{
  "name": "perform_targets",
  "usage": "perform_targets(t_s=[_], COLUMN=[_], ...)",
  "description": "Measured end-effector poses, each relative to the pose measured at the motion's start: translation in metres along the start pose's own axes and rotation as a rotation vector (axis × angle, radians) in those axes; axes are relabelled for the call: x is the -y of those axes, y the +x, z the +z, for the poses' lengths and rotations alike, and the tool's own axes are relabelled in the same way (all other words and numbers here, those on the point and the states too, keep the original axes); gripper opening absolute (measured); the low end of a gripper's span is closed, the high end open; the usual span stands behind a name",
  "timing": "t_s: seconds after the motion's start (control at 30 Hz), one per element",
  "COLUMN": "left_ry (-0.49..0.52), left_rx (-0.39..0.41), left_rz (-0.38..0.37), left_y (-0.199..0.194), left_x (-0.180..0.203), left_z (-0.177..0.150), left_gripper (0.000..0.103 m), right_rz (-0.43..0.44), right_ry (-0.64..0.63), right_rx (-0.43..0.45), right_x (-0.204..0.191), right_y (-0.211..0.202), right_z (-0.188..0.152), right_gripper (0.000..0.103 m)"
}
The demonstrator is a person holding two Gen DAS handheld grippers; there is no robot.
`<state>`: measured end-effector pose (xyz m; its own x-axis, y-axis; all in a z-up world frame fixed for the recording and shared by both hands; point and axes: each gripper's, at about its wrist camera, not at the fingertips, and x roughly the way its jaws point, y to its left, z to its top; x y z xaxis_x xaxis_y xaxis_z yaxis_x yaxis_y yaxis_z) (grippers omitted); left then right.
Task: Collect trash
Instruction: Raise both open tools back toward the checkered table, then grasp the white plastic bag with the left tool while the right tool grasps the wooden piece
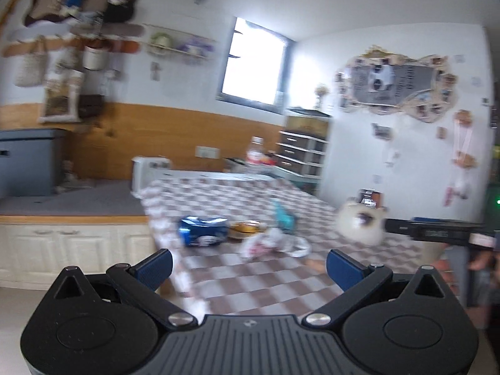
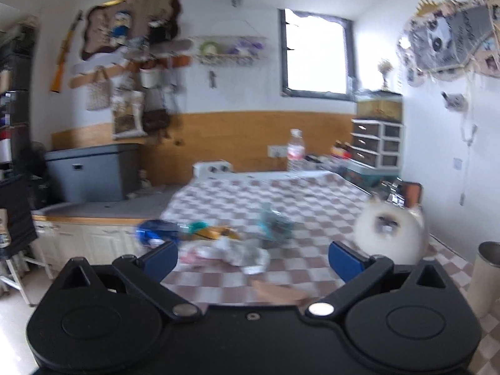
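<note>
A: Left hand-held gripper [image 1: 248, 268] – jaws spread wide, nothing btwn the blue pads, hovering at near edge of the checked worktop [image 1: 265, 284]. Right hand-held gripper [image 2: 253, 264]?

B: Same, jaws apart, empty, also over the near edge.

A: Where's the trash?

B: Mid-worktop, just beyond both. Blue packet [image 1: 201, 230] on the left, brownish round item [image 1: 245, 229] right beside it, crumpled white wrapper [image 1: 272, 243] nearer, teal wrapper [image 1: 282, 217] further back. All blurry, can't read labels.

A: Other stuff?

B: Fluffy white cat [image 2: 389, 234] on the right side of the worktop, water bottle [image 2: 295, 150] at far end, pale bin [image 2: 487, 278] far right on the floor
</note>
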<state>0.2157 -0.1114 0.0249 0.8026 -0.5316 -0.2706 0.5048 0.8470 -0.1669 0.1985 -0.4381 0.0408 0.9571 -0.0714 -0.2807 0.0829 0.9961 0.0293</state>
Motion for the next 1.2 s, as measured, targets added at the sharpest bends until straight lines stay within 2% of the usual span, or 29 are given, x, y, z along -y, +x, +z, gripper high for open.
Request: perform_targets(t_s=[0.1, 0.2, 0.3, 0.37, 0.43, 0.47, 0.6, 0.7, 0.77, 0.83, 0.93, 1.1, 1.2], left_ry=[0.013, 0.031, 0.032, 0.049, 0.071, 0.082, 0.102, 0.116, 0.149, 0.201, 0.338, 0.356, 0.392], left_rx=[-0.029, -0.068, -0.102, -0.131, -0.152, -0.166, -0.202, -0.238, -0.263, -0.285, -0.324, -0.355, -0.351], left_rz=[-0.047, -0.083, -0.119, -0.127, -0.146, -0.162, -0.184, -0.210, -0.212, -0.201, -0.160, -0.118, -0.087], left_y=[0.028, 0.054, 0.080, 0.102, 0.122, 0.133, 0.172, 0.203, 0.221, 0.238, 0.265, 0.299, 0.317], left_x=[0.005, 0.007, 0.004, 0.003, 0.002, 0.001, -0.002, -0.004, -0.002, 0.001, 0.010, 0.003, 0.005], left_z=[-0.001, -0.001, 0.002, 0.005, 0.007, 0.008, 0.008, 0.007, 0.007, 0.006, -0.001, -0.006, -0.005], left_gripper=[0.103, 0.103, 0.103, 0.103, 0.103, 0.103, 0.103, 0.094, 0.090, 0.089, 0.084, 0.083, 0.075], right_rz=[0.017, 0.074, 0.101, 0.122, 0.165, 0.174, 0.190, 0.155, 0.182, 0.204, 0.212, 0.245, 0.285], right_ry=[0.057, 0.120, 0.147, 0.165, 0.178, 0.180, 0.214, 0.207, 0.216, 0.229, 0.218, 0.244, 0.219], right_rx=[-0.065, -0.132, -0.192, -0.243, -0.290, -0.301, -0.307, -0.299, -0.285, -0.283, -0.272, -0.273, -0.280], right_x=[0.033, 0.059, 0.073, 0.079, 0.083, 0.084, 0.088, 0.084, 0.082, 0.080, 0.078, 0.084, 0.081], right_y=[0.036, 0.070, 0.100, 0.120, 0.140, 0.148, 0.170, 0.172, 0.171, 0.173, 0.171, 0.170, 0.168], right_z=[-0.005, -0.016, -0.023, -0.025, -0.030, -0.032, -0.044, -0.051, -0.057, -0.064, -0.064, -0.065, -0.066], right_gripper=[0.103, 0.103, 0.100, 0.079, 0.067, 0.065, 0.065, 0.065, 0.066, 0.072, 0.074, 0.076, 0.080])
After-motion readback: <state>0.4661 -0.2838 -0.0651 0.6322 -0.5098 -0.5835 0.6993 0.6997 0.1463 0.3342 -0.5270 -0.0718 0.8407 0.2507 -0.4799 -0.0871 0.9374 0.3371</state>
